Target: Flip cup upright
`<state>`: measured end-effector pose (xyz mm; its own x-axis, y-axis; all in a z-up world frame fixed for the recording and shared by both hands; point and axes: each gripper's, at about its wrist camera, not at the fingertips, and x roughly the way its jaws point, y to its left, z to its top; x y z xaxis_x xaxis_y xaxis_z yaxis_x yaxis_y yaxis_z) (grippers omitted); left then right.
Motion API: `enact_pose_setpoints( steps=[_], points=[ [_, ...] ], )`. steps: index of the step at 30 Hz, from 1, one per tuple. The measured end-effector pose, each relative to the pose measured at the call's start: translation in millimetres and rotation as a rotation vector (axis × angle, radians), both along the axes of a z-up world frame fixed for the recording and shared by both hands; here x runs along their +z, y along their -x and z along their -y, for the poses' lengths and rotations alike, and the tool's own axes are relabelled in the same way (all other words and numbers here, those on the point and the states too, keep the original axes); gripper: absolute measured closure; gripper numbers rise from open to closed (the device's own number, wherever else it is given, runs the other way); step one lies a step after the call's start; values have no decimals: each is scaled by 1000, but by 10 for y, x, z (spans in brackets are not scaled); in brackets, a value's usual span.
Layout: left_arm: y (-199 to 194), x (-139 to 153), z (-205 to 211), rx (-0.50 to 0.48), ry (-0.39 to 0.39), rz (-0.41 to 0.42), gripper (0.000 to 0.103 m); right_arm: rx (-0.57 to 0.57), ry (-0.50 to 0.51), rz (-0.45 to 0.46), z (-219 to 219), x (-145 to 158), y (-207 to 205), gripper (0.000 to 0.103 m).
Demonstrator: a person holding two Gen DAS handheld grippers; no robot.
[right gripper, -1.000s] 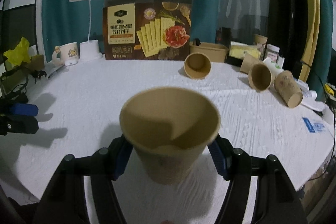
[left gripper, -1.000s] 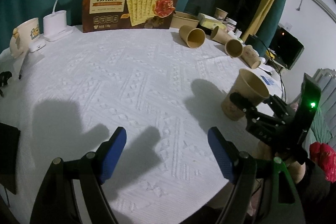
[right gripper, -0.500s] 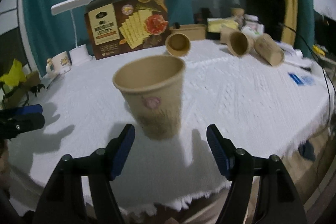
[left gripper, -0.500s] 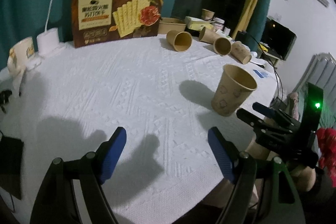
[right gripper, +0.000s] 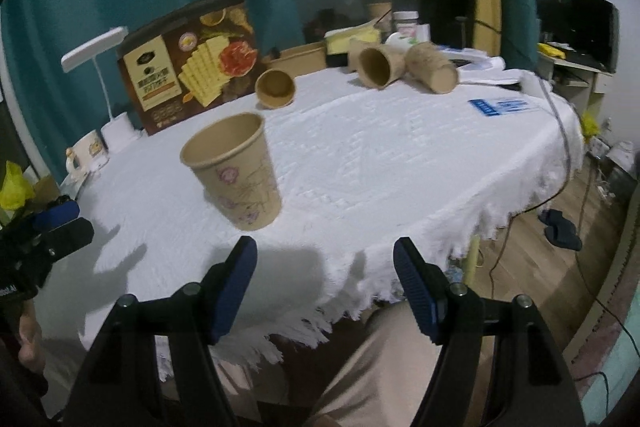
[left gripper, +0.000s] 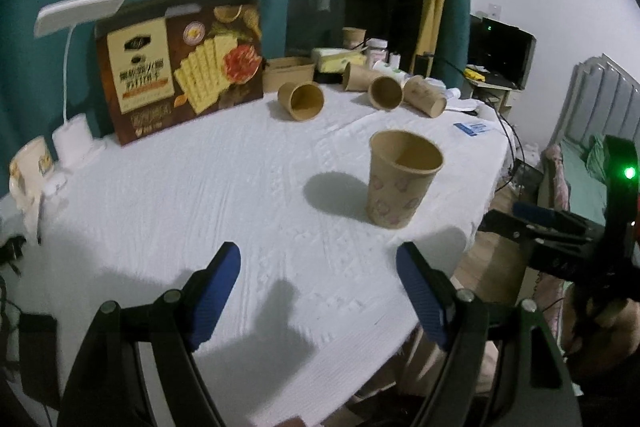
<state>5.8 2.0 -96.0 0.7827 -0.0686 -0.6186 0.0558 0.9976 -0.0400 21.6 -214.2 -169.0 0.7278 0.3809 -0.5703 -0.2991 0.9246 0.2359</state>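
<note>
- A round table [left gripper: 168, 195] under a white textured cloth is carrying everything.
- A printed paper cup [left gripper: 400, 179] is standing upright near its edge.
- Three paper cups [left gripper: 301, 101] are lying on their sides farther back.
- A cracker box [left gripper: 180, 63], a white desk lamp [left gripper: 76, 135] and a mug [left gripper: 30, 167] are standing along the far rim.
- A blue card [right gripper: 502, 105] is lying flat.

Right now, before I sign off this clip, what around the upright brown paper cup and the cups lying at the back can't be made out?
- Upright brown paper cup: its inside bottom, hidden by its own wall in both views.
- Three tipped brown paper cups: prints too small and blurred.
- Clutter behind the cups: dark, partly hidden by them.
- White tablecloth: near edge covered by the right gripper.
</note>
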Motion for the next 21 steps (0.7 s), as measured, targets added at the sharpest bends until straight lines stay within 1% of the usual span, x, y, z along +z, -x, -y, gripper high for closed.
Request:
enact_pose_setpoints(
  steps=[7, 10, 11, 12, 13, 15, 18, 21],
  points=[
    [-24, 237, 141, -41, -34, 69, 22, -46, 0, 14, 222, 292, 51, 35],
    [-26, 371, 178, -64, -27, 111, 21, -56, -1, 33, 292, 439, 72, 35],
    [-18, 419, 191, -78, -22, 128, 20, -55, -2, 41, 311, 487, 79, 35],
    [-9, 469, 207, -89, -21, 147, 12, -55, -5, 51, 332, 538, 82, 34],
    [8, 528, 222, -95, -19, 173, 8, -59, -2, 65, 358, 606, 94, 32],
    [26, 628, 231, -99, -13, 208, 7, -62, 4, 90, 395, 730, 112, 29],
    [56, 769, 218, -98, 0, 248, 6, -69, 11, 144, 440, 954, 167, 28],
    [128, 958, 182, -83, 2, 312, 4, -82, 13, 206, 494, 1194, 246, 27]
  ],
)
